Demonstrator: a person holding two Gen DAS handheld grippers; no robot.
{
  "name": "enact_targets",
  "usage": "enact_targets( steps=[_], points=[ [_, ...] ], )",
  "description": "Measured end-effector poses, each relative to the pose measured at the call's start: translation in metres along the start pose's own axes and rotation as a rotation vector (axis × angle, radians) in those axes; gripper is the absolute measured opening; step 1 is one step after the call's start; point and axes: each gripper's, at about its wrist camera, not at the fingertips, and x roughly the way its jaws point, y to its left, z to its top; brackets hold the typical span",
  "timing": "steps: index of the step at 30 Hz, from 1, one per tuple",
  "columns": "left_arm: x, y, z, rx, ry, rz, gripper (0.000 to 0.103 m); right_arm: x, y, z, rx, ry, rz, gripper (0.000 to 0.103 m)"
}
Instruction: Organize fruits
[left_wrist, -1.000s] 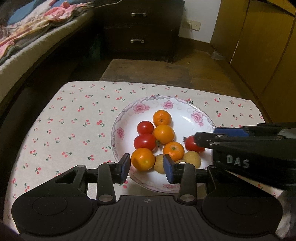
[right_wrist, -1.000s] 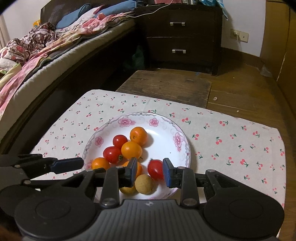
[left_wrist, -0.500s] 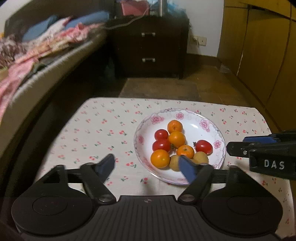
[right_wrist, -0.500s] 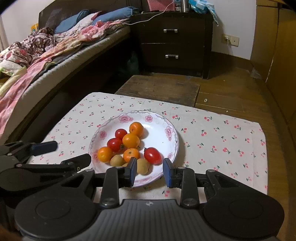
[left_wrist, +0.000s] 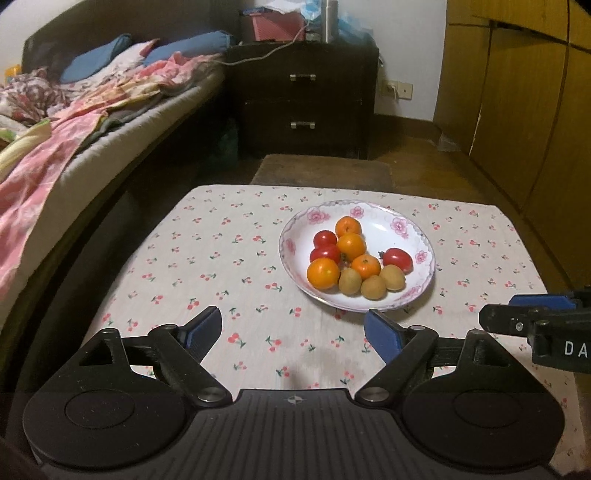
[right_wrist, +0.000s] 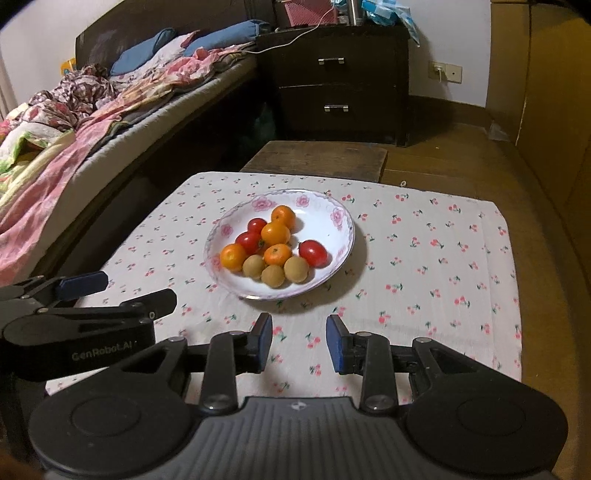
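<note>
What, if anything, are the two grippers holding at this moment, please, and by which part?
Nothing is held. The left gripper and the right gripper both hover open and empty over the tablecloth, short of the plate with all the fruit.

Fruit piled in a plate (right_wrist: 343, 236) on the table (right_wrist: 443, 266), both grippers short of it.
Oranges (right_wrist: 275, 233) at the heap's centre, tomatoes (right_wrist: 248, 242) left, one apart at right, kiwis (right_wrist: 272, 275) along the near edge. Left gripper (left_wrist: 293, 328) and right gripper (right_wrist: 299, 341) empty, near the table's front edge. Bed (right_wrist: 74, 147) left, dresser (right_wrist: 340, 85) behind.
</note>
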Motion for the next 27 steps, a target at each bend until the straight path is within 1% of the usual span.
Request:
enact_targets(
  steps=[1,4,5,8,11,13,17,22,25,27],
  points=[
    [-0.005,0.000,-0.004,-0.002,-0.010,0.001,0.091,-0.004,0.001,-0.003,-0.001,-0.004,0.002,0.037],
    [-0.015,-0.001,-0.011,-0.011,-0.032,-0.007,0.102,-0.011,0.004,-0.012,0.000,-0.006,0.005,0.037],
    [-0.018,-0.001,-0.014,-0.018,-0.043,-0.011,0.103,-0.013,0.005,-0.015,-0.001,-0.006,0.004,0.037],
    [-0.022,0.000,-0.018,-0.028,-0.051,-0.016,0.103,-0.016,0.006,-0.024,0.001,0.000,-0.002,0.037],
    [-0.022,0.000,-0.021,-0.024,-0.036,-0.047,0.103,-0.020,0.006,-0.032,0.010,0.003,-0.001,0.037],
    [-0.023,0.000,-0.023,-0.025,-0.037,-0.035,0.103,-0.023,0.006,-0.034,0.017,0.000,0.003,0.037],
    [-0.022,0.001,-0.030,-0.042,-0.014,-0.007,0.103,-0.028,0.006,-0.039,0.027,-0.011,0.006,0.037],
    [-0.028,0.001,-0.036,-0.022,-0.040,0.039,0.103,-0.029,0.009,-0.048,0.024,-0.002,0.013,0.038],
    [-0.033,-0.003,-0.041,-0.005,-0.051,0.044,0.103,-0.030,0.010,-0.052,0.030,0.000,0.017,0.038],
    [-0.034,-0.006,-0.044,0.001,-0.039,0.038,0.103,-0.032,0.009,-0.054,0.039,-0.001,0.020,0.038]
  ],
)
